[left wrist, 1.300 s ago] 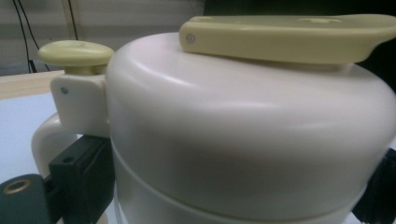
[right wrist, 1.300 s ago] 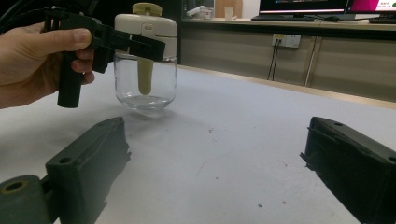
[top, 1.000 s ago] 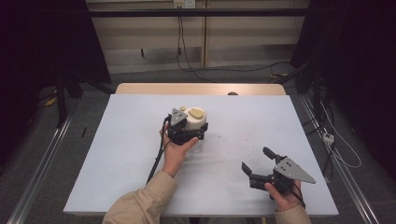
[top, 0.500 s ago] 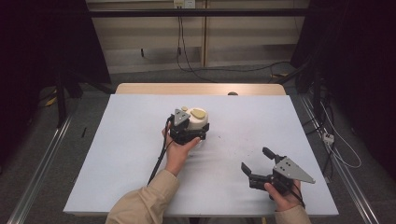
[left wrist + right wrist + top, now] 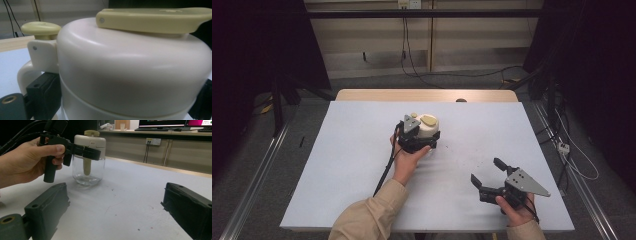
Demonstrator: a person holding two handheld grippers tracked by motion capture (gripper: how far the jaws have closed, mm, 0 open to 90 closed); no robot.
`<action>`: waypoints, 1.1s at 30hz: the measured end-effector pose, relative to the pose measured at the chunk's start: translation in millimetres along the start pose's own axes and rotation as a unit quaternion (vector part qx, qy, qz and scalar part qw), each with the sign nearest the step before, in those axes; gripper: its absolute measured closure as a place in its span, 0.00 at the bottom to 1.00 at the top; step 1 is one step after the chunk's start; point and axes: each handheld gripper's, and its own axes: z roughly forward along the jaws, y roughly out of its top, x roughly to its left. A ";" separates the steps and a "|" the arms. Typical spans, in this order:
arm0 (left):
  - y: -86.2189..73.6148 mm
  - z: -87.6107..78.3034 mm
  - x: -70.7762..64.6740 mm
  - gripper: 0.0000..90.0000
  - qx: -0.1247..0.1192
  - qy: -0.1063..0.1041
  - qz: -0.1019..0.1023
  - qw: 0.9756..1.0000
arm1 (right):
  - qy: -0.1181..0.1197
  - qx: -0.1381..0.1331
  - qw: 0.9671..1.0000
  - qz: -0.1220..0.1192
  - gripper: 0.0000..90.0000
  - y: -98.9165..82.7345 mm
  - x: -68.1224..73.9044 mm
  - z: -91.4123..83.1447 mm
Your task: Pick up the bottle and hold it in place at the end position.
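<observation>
Gripping: the left gripper (image 5: 421, 136) has its jaws on either side of the white lid (image 5: 130, 67) of a glass jar (image 5: 88, 171), clamped around the lid's lower edge; one black jaw shows at the lid's left and the other at its far right in the left gripper view.
Jar: it stands upright on the table (image 5: 352, 150), directly ahead of the left gripper and between its jaws; its clear body hangs below the jaw line in the right gripper view.
Lid parts: a pale yellow knob (image 5: 41, 28) and a pale yellow flat lever (image 5: 155, 16) sit on top, above the jaws.
Right gripper: the right gripper (image 5: 486, 176) rests low at the near right of the table, jaws spread wide with bare tabletop between them, well apart from the jar.
In the way: the person's left hand (image 5: 27, 162) and the left gripper stand between the right gripper and the jar's left side.
Around: dark specks (image 5: 138, 229) dot the table ahead of the right gripper.
</observation>
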 end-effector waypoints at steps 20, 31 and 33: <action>-4.1 5.7 -1.9 0.07 -0.001 -0.005 0.004 1.000 | 0.000 -0.001 1.000 0.001 0.06 0.1 -0.5 -0.7; -4.7 6.1 -2.4 0.07 -0.003 -0.006 0.014 1.000 | 0.001 0.001 1.000 0.000 0.06 -0.4 -0.4 -0.5; -4.9 6.5 -2.8 0.07 -0.006 -0.008 0.017 1.000 | 0.000 0.001 1.000 0.002 0.06 -0.3 -0.4 -0.4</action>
